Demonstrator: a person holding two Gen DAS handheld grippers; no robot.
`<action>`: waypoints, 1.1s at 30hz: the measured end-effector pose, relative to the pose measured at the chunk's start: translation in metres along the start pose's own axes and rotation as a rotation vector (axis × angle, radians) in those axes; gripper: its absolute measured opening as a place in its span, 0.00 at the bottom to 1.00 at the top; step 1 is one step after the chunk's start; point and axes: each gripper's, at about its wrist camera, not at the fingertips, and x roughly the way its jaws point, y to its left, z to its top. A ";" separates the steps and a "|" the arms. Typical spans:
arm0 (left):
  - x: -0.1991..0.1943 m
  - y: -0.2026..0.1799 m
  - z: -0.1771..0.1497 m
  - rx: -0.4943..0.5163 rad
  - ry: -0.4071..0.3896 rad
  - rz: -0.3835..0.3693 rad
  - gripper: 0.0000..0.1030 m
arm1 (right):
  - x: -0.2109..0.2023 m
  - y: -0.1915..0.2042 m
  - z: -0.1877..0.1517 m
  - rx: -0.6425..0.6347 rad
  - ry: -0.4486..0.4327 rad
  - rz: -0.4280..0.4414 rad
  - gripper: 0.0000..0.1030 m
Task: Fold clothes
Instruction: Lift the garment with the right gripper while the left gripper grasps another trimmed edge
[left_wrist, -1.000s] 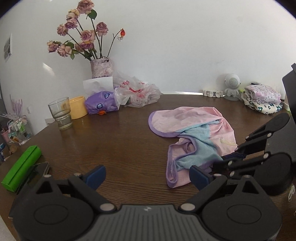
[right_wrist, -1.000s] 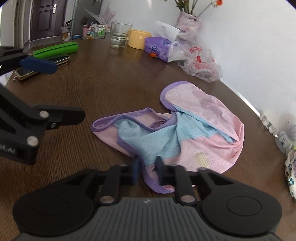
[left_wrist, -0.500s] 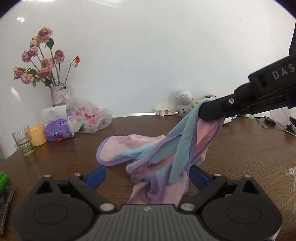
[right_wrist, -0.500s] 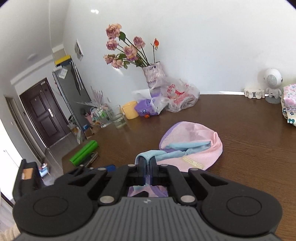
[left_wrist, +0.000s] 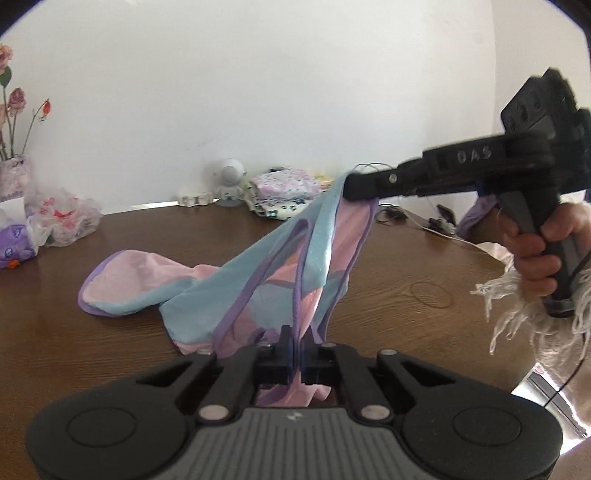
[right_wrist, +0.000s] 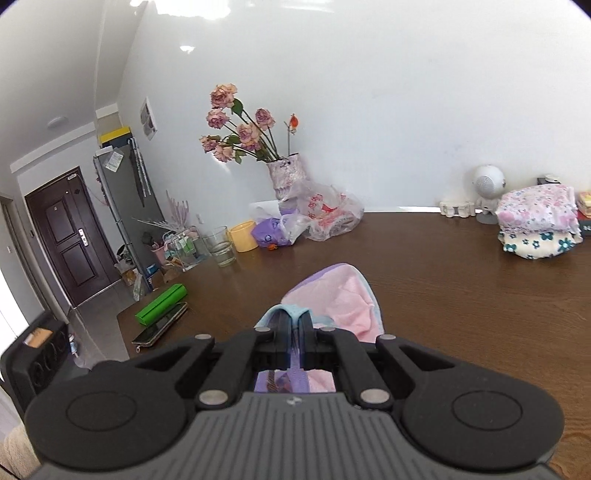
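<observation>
The only legible writing is "DAS", in pale letters on the side of the right gripper (left_wrist: 360, 188), seen from the left wrist camera; red print on the plastic bag (right_wrist: 325, 214) cannot be read.

One garment (left_wrist: 258, 273), pink and light blue with purple trim, is held by both tools. The right gripper's jaws are pressed together on an upper edge of it, lifted above the worktop (left_wrist: 110, 350); the person's hand (left_wrist: 535, 254), in a fringed pale sleeve, grips its handle. The left gripper (left_wrist: 297, 345) has its jaws pinching a purple-trimmed strip lower down, nearer the worktop's near edge. The garment's far lobe lies on the wood toward the middle.

Along the worktop's far edge: one vase (right_wrist: 286, 177) of dried roses, one purple pack (right_wrist: 269, 232), one yellow cup (right_wrist: 243, 236), one glass (right_wrist: 220, 245), one small white robot figure (right_wrist: 487, 188), and a stack of two folded floral cloths (right_wrist: 537, 225). At the left edge lie one green case (right_wrist: 160, 304) and one phone (right_wrist: 160, 328), just beside each other.
</observation>
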 end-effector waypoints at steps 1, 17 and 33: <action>-0.001 0.002 0.003 0.002 0.005 -0.020 0.02 | -0.008 -0.002 -0.004 0.010 0.004 -0.006 0.03; 0.068 0.041 0.003 -0.168 0.257 -0.302 0.05 | 0.035 -0.064 -0.060 0.073 0.305 -0.207 0.23; 0.033 -0.039 -0.025 -0.047 0.229 -0.150 0.47 | 0.084 0.027 -0.082 -0.787 0.430 -0.197 0.35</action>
